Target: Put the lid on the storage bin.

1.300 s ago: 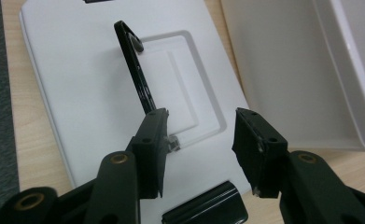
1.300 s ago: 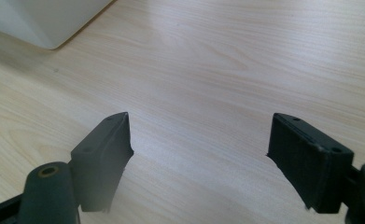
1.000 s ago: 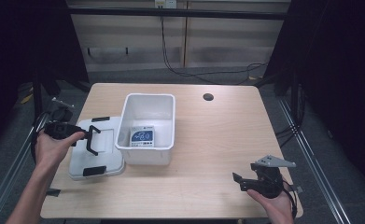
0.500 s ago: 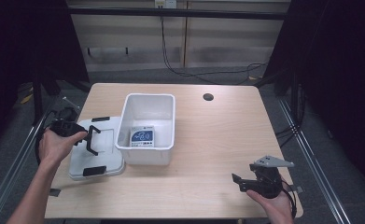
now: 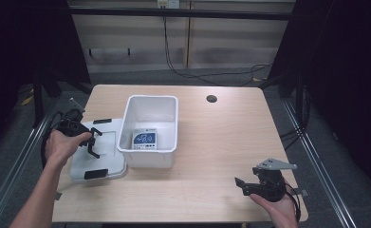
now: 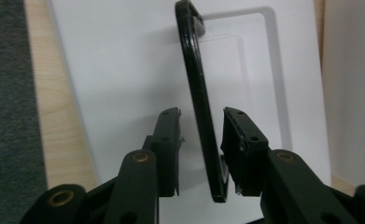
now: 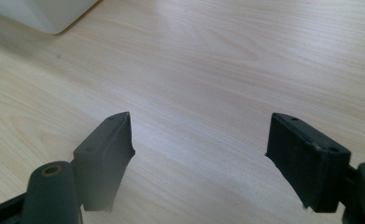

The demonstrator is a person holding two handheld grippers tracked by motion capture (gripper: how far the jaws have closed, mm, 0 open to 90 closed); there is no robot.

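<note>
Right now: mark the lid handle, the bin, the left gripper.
lid handle (image 6: 196, 88), left gripper view, on its black bar.
bin (image 5: 173, 124), high view, on its right wall.
left gripper (image 6: 201, 128), left gripper view, midway between its fingertips.

The left gripper (image 5: 94, 142) sinks lower over the white lid (image 5: 81, 164) than a second ago, and its jaws have just been closing. The lid's black handle (image 6: 199, 100) stands between them, not yet pinched.

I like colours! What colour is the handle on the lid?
Black, on a white lid; the handle shows best in the left gripper view.
</note>
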